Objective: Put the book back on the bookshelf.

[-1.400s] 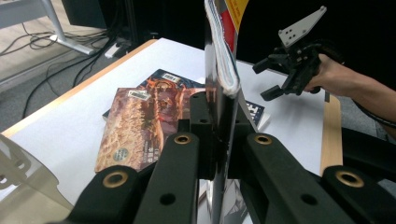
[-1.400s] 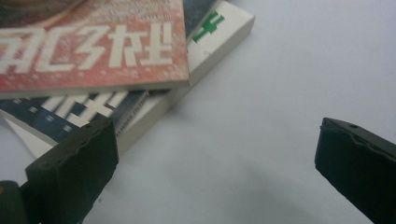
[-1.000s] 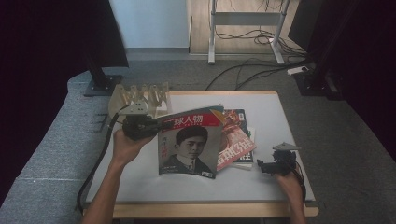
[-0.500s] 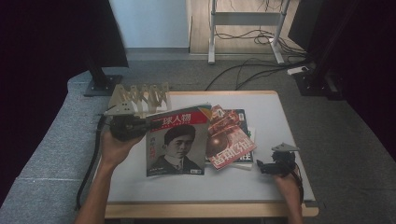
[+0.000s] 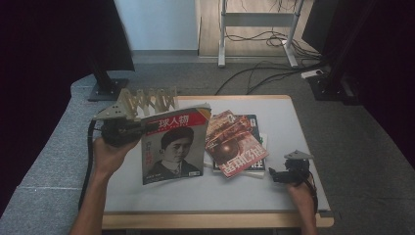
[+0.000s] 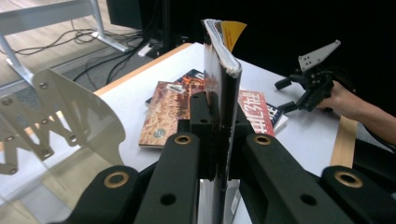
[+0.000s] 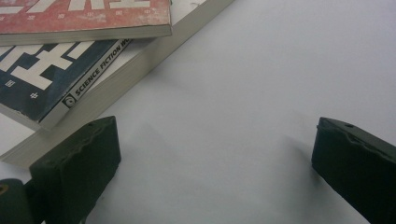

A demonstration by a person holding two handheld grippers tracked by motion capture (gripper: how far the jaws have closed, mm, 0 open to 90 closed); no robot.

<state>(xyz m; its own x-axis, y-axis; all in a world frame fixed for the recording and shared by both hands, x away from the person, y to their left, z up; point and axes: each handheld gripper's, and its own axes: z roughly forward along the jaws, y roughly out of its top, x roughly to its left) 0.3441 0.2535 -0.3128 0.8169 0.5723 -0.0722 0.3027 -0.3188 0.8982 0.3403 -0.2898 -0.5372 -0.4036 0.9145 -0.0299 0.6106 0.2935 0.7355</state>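
grey carpet and trailing floor cables surround the pale bench (image 5: 161, 200), with dark monitor stands at the back.

at the far left of the bench stands a wooden accordion file rack (image 5: 147, 101); its slots look empty from the high view, and the left gripper view shows only its bare slats. just in front of it, the left gripper (image 5: 128, 129) has its fingers (image 6: 187, 154) clamped on the spine edge of the portrait magazine (image 5: 173, 147), which stands nearly upright with its bottom edge low over the bench. over the last second this magazine has travelled leftward, away from the stack and toward the rack, and has tipped up straighter. that suggests the step in hand is carrying it to one of the rack's slots, with the insertion not yet done.

to the right lies the stack of magazines (image 5: 237, 147), a red-covered one on top, askew over a dark science fiction issue and a paler one beneath; it has not shifted.

farthest right, the right gripper (image 5: 281, 175) rests low on the bench near the front edge, just beside the stack, unmoved, its fingers (image 7: 77, 170) spread wide with nothing between them.
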